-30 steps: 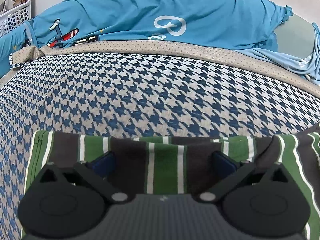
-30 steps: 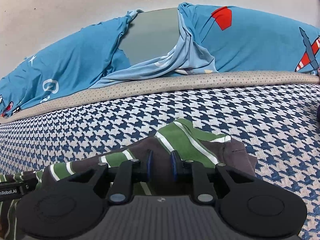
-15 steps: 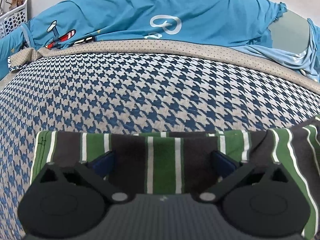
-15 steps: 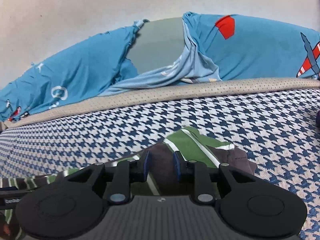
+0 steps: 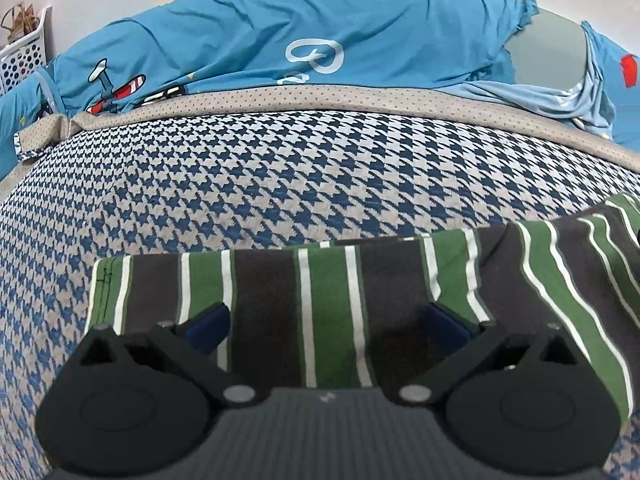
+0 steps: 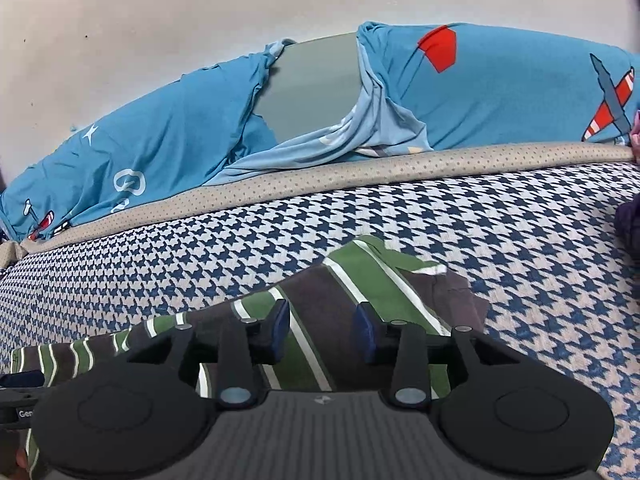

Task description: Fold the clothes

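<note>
A green, dark grey and white striped garment (image 5: 332,300) lies on the blue-and-white houndstooth bed cover (image 5: 280,184). My left gripper (image 5: 326,326) is open wide just above the garment's near-left part, its blue fingertips (image 5: 208,326) apart over the cloth. In the right wrist view the same garment (image 6: 360,280) lies bunched with a raised fold at its right end. My right gripper (image 6: 322,334) is open and empty above that end.
A blue bedsheet with plane prints (image 5: 320,40) is heaped along the far side against a wall, above a beige dotted border (image 5: 320,96). A white perforated basket (image 5: 20,60) stands at far left. A purple item (image 6: 630,228) sits at the right edge.
My right gripper has opened and let go of the garment's right end. My left gripper stayed open and drew back a little, so more of the garment shows.
</note>
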{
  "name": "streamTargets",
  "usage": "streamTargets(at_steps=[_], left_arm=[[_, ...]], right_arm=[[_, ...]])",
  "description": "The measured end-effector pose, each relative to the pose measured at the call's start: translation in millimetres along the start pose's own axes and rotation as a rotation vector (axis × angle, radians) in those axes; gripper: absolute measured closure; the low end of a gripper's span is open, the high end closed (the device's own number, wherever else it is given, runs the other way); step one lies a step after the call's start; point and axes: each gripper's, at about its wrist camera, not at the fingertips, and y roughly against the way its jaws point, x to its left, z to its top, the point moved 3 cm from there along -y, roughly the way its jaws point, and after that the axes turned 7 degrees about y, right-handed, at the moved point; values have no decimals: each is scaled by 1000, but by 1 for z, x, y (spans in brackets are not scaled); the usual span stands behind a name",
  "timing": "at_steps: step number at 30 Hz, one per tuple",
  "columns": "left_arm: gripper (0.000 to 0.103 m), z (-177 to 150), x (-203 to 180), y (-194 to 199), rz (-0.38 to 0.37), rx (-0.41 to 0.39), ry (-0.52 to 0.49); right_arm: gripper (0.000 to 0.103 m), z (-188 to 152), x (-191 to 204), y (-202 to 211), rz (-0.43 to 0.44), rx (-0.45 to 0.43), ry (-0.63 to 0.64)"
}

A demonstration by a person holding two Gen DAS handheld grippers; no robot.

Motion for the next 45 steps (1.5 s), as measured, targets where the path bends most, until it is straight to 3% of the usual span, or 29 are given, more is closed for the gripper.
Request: streamTargets(at_steps=[22,37,45], left_arm=[[0,-15,0,22,-54,10,-65],[0,-13,10,27,-41,24,-72],[0,-16,15,25,-31,38,-63]], right_arm=[[64,-11,-13,15,-46,34,47],[63,-14,-60,33,-120,44,-29],[58,-24,-78,28,-111,90,-85]])
